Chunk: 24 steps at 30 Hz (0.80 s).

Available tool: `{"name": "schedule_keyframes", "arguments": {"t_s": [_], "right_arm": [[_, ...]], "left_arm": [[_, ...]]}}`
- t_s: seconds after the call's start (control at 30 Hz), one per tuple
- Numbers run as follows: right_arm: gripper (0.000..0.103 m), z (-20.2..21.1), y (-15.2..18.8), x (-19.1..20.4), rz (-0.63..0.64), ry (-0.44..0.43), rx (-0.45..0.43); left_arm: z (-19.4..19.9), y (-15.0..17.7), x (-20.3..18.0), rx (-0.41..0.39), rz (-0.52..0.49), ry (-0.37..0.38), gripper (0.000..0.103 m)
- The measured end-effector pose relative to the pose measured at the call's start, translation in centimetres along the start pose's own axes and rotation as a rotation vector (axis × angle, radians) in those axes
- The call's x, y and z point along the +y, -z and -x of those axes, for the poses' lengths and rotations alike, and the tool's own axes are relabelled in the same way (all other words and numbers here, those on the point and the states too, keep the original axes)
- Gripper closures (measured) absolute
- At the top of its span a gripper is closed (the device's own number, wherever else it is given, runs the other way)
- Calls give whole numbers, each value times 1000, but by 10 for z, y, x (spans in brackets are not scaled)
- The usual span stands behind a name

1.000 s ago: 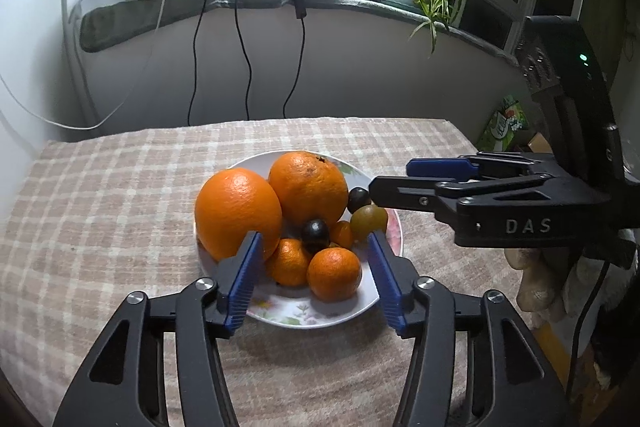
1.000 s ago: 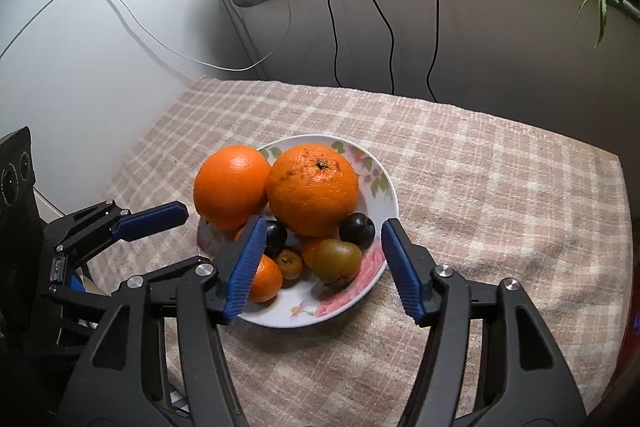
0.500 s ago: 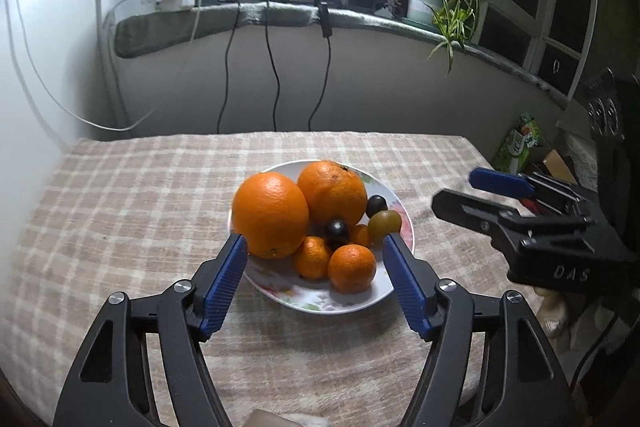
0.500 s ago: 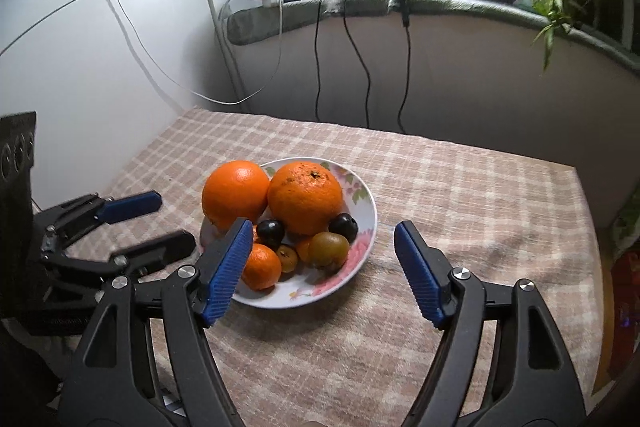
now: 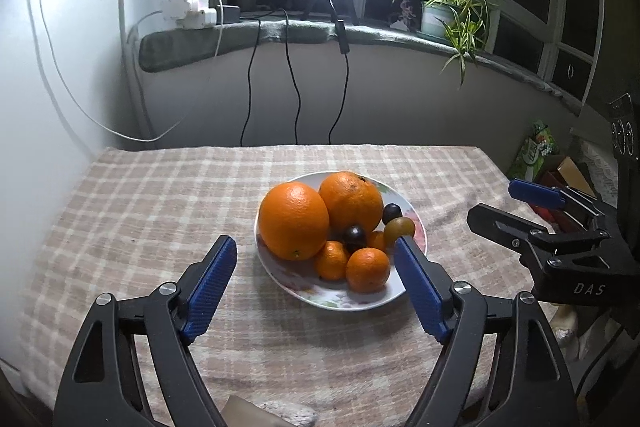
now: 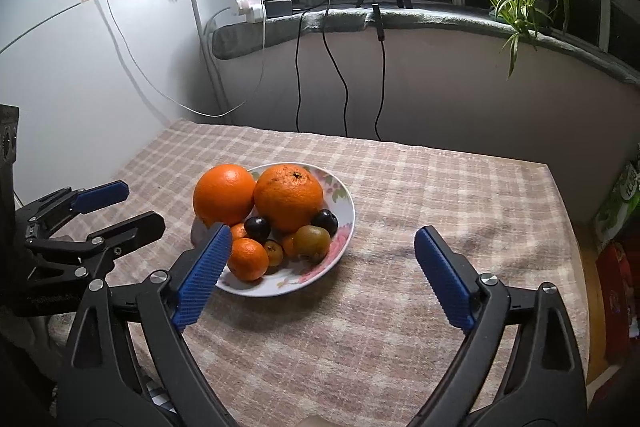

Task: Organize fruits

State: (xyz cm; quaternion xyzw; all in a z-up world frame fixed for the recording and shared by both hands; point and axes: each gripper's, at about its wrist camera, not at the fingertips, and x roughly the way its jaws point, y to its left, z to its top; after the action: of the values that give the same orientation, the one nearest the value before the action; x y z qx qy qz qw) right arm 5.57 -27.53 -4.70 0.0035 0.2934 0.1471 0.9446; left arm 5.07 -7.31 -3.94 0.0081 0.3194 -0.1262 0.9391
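A white flowered plate (image 5: 340,301) (image 6: 344,227) sits mid-table holding two large oranges (image 5: 294,221) (image 6: 288,198), small tangerines (image 5: 368,270) (image 6: 247,259), two dark plums (image 5: 355,235) (image 6: 325,220) and a brownish-green fruit (image 5: 399,226) (image 6: 313,239). My left gripper (image 5: 316,261) hovers in front of the plate, its jaws opening, nothing between the blue pads. My right gripper (image 6: 322,253) hangs before the plate's right side, jaws opening wide, also holding nothing. Each gripper shows at the edge of the other's view (image 5: 536,205) (image 6: 102,205).
A checked cloth (image 5: 160,211) (image 6: 440,195) covers the table. Behind it runs a curved wall with hanging cables (image 5: 296,87), a sill with a power strip (image 5: 188,11), a potted plant (image 5: 444,15) and a bright lamp. Green packaging (image 5: 534,151) stands past the table's right edge.
Both grippers have drawn back from the plate and tilted up, so the fruit looks smaller and farther. Both pairs of jaws have spread wider. The fruit has not moved.
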Motion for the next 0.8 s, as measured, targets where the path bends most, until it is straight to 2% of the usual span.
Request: {"name": "schedule_keyframes", "arguments": {"t_s": [0.8], "right_arm": [[8, 7, 1, 10, 29, 10, -14]], "left_arm": [[9, 0, -4, -21, -8, -5, 22]]}}
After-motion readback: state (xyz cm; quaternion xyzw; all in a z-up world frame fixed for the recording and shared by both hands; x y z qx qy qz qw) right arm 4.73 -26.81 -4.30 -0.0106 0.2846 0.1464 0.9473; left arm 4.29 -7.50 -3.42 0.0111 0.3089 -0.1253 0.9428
